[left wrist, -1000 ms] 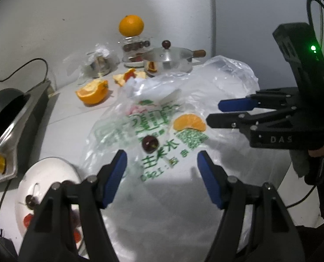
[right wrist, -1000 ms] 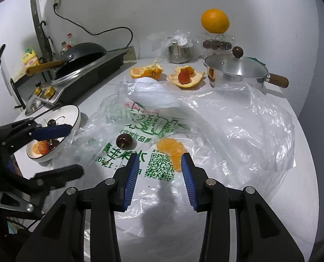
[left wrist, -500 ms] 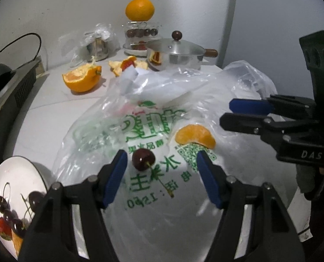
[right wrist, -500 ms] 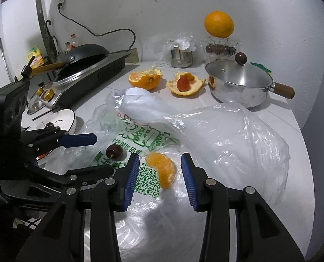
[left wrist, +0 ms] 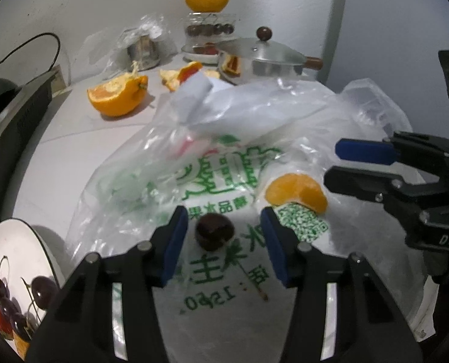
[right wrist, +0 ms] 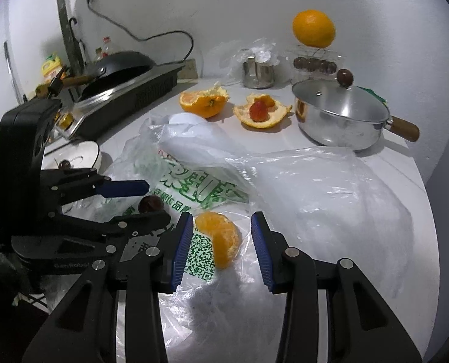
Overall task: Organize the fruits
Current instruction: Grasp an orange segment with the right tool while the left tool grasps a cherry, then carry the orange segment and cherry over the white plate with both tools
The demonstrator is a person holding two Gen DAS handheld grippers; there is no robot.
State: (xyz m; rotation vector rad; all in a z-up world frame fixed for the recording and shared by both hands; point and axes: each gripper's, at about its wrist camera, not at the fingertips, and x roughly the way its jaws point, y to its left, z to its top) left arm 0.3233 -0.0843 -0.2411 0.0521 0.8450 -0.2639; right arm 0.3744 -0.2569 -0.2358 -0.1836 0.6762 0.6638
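A dark cherry lies on the printed plastic bag, between the blue pads of my left gripper. Its jaws are closing, with a small gap still showing on each side of the fruit. Right of it lies a peeled orange segment. In the right wrist view that segment sits between the fingers of my right gripper, which is open; its left pad is close to the fruit and the right pad stands clear. The left gripper and the cherry show at the left there.
A white plate with cherries and a strawberry stands at the near left. Further back are orange halves, a strawberry in peel, a lidded steel pot, a whole orange on a clear box, and a stove with pan.
My left gripper moved forward and down until the cherry came between its fingers, and its jaws narrowed. My right gripper crept forward so the orange segment sits between its fingers.
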